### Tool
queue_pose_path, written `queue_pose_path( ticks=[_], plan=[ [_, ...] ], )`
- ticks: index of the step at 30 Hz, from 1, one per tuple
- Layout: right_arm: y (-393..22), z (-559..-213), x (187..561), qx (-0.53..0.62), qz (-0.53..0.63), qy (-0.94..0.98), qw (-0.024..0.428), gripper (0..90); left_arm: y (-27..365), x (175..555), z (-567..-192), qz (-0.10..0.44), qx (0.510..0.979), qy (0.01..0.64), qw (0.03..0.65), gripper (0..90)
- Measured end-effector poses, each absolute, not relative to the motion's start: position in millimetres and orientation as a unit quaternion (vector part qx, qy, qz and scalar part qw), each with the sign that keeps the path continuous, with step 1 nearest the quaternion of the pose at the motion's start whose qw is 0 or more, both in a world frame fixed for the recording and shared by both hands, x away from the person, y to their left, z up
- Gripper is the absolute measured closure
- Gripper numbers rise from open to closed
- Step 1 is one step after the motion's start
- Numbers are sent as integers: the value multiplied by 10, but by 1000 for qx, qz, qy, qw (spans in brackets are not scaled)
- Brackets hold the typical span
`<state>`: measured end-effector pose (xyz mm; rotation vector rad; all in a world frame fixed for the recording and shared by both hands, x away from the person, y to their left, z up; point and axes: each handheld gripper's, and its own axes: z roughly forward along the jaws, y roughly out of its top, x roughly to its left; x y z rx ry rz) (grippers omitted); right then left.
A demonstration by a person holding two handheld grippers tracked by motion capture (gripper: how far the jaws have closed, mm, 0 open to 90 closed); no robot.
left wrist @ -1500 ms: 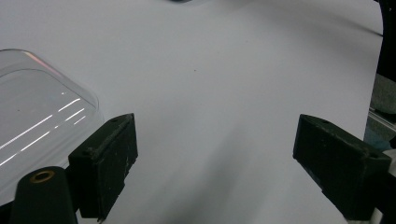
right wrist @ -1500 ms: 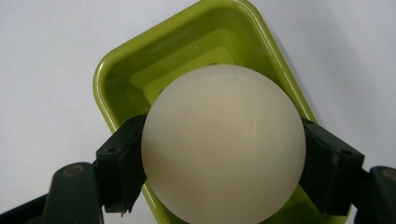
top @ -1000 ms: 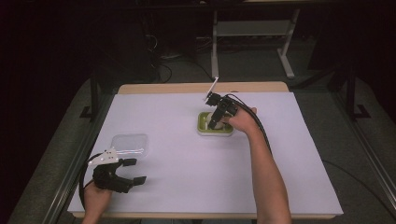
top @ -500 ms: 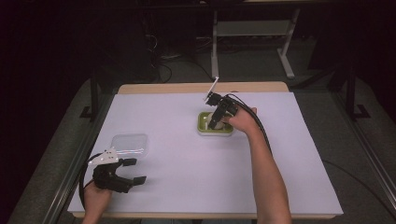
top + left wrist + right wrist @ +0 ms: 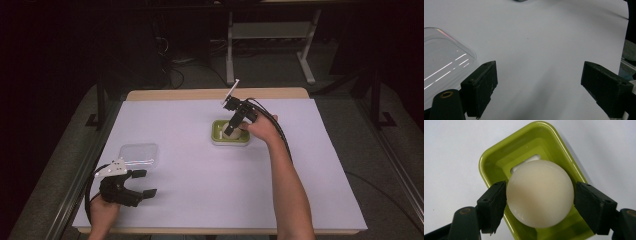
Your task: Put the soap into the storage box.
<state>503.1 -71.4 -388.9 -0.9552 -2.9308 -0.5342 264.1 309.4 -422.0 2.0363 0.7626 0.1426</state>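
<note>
A cream round object (image 5: 540, 193) sits between the two jaws of my right gripper (image 5: 540, 203), which is shut on it from both sides. It hangs just over a lime-green rectangular dish (image 5: 499, 157) with a white piece in its bottom. From above, the right gripper (image 5: 231, 131) points down into the green dish (image 5: 216, 140) at the table's far middle. My left gripper (image 5: 144, 183) rests open near the front left edge, jaws wide apart with nothing between them. The open left gripper (image 5: 539, 87) looks across bare white table.
A clear plastic lid (image 5: 138, 154) lies flat just beyond the left gripper, and the clear lid (image 5: 441, 65) sits beside its left jaw. White paper (image 5: 310, 165) covers the table. Dark floor and a metal stand (image 5: 270, 35) lie beyond the far edge.
</note>
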Motion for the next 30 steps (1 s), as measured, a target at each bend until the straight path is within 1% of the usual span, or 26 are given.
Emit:
queue_pose_path(
  ticks=[6, 17, 19, 30],
  plan=[
    [-756, -3863, 5009, -312, -175, -934, 11, 251, 3084, 2642, -4222, 59, 829, 308, 463, 132],
    [-796, -3779, 4952, -302, -184, -935, 4, 247, 3070, 2635, -4222, 58, 829, 310, 462, 131],
    [-806, -3756, 4931, -309, -183, -933, 9, 248, 3067, 2636, -4223, 57, 828, 310, 463, 132],
    [-913, -3706, 4843, -306, -204, -930, 0, 243, 3057, 2635, -4220, 58, 831, 306, 462, 132]
  ],
)
